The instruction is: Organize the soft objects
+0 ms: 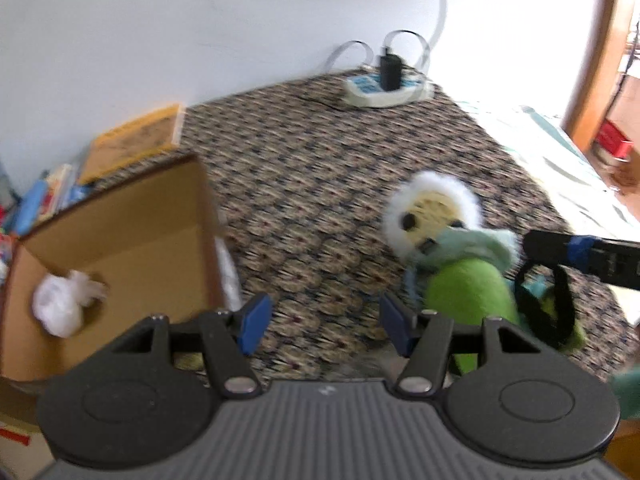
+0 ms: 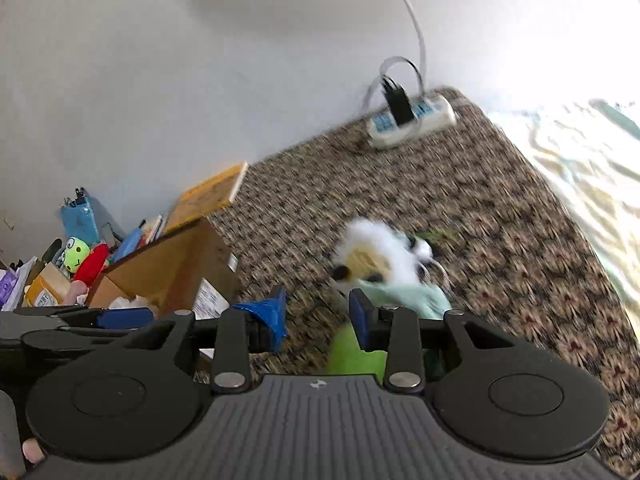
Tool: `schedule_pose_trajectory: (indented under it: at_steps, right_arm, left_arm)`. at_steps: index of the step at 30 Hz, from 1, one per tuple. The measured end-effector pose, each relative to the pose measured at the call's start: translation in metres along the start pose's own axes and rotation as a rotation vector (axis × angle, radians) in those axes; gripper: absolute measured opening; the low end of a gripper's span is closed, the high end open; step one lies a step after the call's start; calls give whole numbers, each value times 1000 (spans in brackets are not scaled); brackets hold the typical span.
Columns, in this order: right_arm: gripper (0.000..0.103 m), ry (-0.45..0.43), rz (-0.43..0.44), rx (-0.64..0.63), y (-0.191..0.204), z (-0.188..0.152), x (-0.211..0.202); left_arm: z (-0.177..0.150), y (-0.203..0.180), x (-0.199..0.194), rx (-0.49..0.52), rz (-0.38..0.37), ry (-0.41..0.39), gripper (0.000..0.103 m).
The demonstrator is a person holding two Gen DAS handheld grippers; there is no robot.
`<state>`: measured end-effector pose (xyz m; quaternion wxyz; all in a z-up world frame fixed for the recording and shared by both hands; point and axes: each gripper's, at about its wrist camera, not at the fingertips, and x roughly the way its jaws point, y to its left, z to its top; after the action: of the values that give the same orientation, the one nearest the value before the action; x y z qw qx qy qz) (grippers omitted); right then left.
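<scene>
Plush toy on patterned carpet, both claws parted.

The plush toy (image 1: 448, 252) is seen lying on the carpet (image 1: 312, 168), right of the cardboard box (image 1: 120, 240). The left claw (image 1: 320, 320) and right claw (image 2: 320, 316) are held apart, with nothing clamped.

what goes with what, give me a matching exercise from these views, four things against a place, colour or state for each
1 plush toy
2 white wad
3 power strip
4 yellow book

a holds a black adapter
b propped at the wall behind the box
c green body, white furry head
d inside the cardboard box

Pairs: 1-c, 2-d, 3-a, 4-b
</scene>
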<state>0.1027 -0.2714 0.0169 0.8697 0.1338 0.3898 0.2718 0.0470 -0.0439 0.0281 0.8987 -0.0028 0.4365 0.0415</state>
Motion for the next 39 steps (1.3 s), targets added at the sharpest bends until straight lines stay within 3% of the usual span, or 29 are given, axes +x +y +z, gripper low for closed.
schedule_pose_trajectory:
  at_steps: [13, 15, 19, 23, 26, 31, 32, 34, 38, 39]
  right_arm:
    - [18, 65, -126, 95, -66, -13, -11]
    - [18, 82, -145, 112, -73, -16, -8]
    - [18, 110, -103, 164, -82, -16, -4]
    - [18, 135, -57, 188, -83, -16, 4]
    - [19, 138, -36, 208, -85, -17, 8]
    - [10, 127, -1, 191, -89, -17, 12]
    - [7, 115, 3, 190, -89, -17, 11]
    - [2, 105, 9, 187, -90, -17, 9]
    - [0, 107, 26, 174, -87, -20, 7]
    - [0, 109, 31, 169, -85, -20, 7]
  left_arm:
    - [-18, -47, 4, 114, -385, 33, 62]
    - [-18, -56, 5, 138, -414, 39, 62]
    - [-14, -75, 4, 195, -467, 19, 62]
    - [-11, -95, 13, 238, -575, 43, 62]
    - [-8, -109, 24, 256, -590, 59, 62]
    - [-1, -119, 45, 238, -611, 65, 62]
    - [-1, -119, 49, 228, -611, 61, 60]
    - [1, -117, 58, 199, -631, 81, 36]
    - [1, -111, 70, 156, -664, 112, 20]
    - [0, -111, 72, 149, -672, 116, 11]
